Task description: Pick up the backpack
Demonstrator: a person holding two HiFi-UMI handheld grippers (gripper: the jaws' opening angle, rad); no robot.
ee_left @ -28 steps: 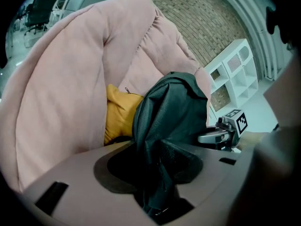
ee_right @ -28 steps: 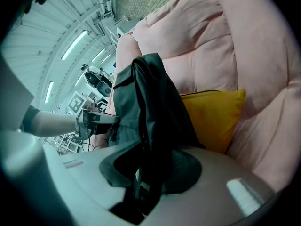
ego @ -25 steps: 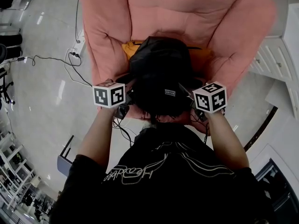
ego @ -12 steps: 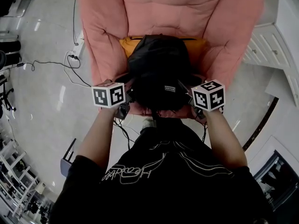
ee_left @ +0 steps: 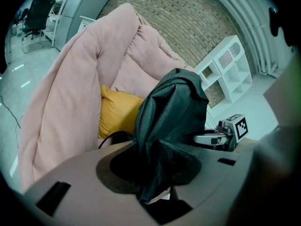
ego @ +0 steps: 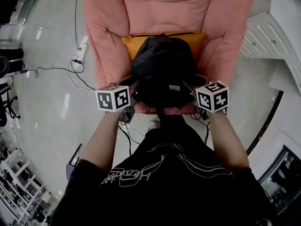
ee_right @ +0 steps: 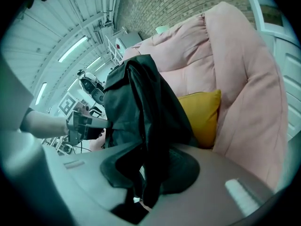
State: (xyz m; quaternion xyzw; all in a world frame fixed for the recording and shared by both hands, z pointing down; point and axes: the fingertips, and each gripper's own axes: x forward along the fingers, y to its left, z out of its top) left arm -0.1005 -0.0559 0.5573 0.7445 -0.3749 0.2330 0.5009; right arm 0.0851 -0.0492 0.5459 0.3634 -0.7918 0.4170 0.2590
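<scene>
The black backpack point(ego: 162, 74) hangs over the seat of the pink armchair point(ego: 108, 41), in front of a yellow cushion point(ego: 134, 42). My left gripper point(ego: 130, 99) holds its left side and my right gripper point(ego: 195, 97) its right side. In the left gripper view the jaws point(ee_left: 155, 173) pinch a fold of the backpack's point(ee_left: 174, 107) dark fabric. The right gripper view shows the same: jaws point(ee_right: 146, 173) clamped on black fabric of the backpack point(ee_right: 136, 102). Both pairs of jaws have just been closing tighter with the fabric between them. Each gripper sees the other across the bag.
A power strip and cables point(ego: 80, 55) lie on the floor left of the armchair. White cabinets point(ego: 263, 36) stand at the right, and a white shelf unit point(ee_left: 225, 65) stands against the brick wall. A dark stand point(ego: 73, 159) sits near my left side.
Both grippers have come up and slightly back with the backpack. More of the yellow cushion shows behind the bag than a second ago.
</scene>
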